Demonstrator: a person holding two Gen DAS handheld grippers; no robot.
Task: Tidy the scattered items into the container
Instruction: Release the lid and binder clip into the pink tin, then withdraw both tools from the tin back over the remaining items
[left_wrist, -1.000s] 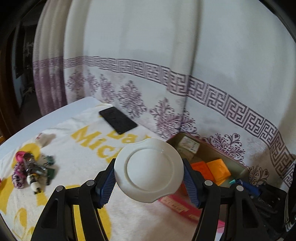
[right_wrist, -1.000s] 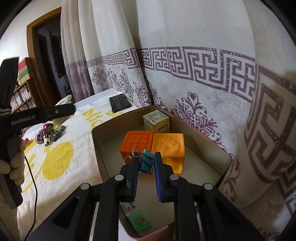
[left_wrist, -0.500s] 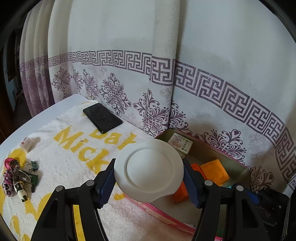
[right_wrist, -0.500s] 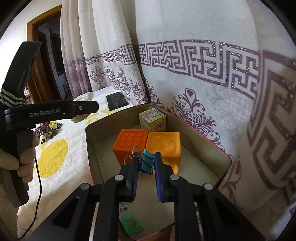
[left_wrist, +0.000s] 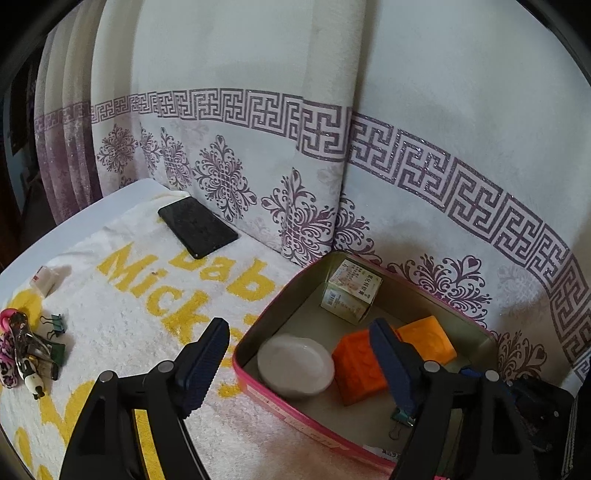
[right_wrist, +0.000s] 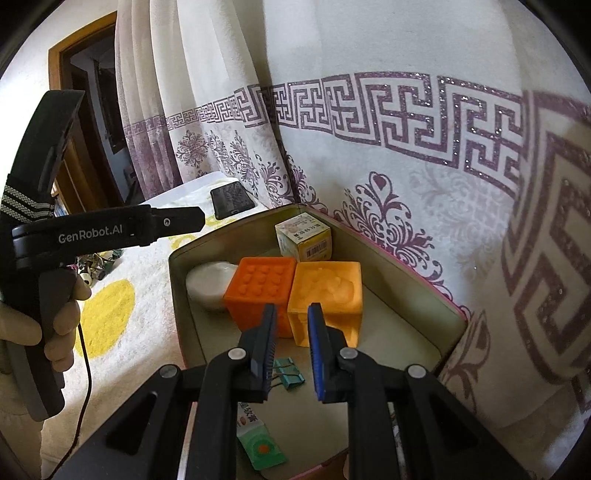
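Biggest thing going on is the patterned curtain (left_wrist: 424, 110) hanging behind everything, then the white towel with yellow lettering (left_wrist: 122, 317) spread over the desk (left_wrist: 66, 229). On the right end of the towel sits the container (left_wrist: 258, 397), a shallow tin with a pink rim, pushed up near the curtain.

Inside the tin: a red-orange block (right_wrist: 264, 291) and a lighter orange block (right_wrist: 325, 295) touching side by side, a small printed carton (right_wrist: 304, 236) in the far corner, a white dish (left_wrist: 295, 365) lying flat in the left corner just beside the red-orange block, a green packet (right_wrist: 260, 448) at the near edge, and a teal binder clip (right_wrist: 290, 373) on the tin floor.

The left gripper (left_wrist: 303, 365) is spread wide with nothing in it, hovering over the dish. The right gripper (right_wrist: 291, 336) is parted too and empty, with the binder clip lying loose below it.

Outside the tin there's a black phone (left_wrist: 197, 227) at the far end of the towel, a pile of keychain clutter (left_wrist: 26, 354) at the left with a small green binder clip (left_wrist: 55, 324) just beside it, and a little white bottle (left_wrist: 42, 278) nearby.
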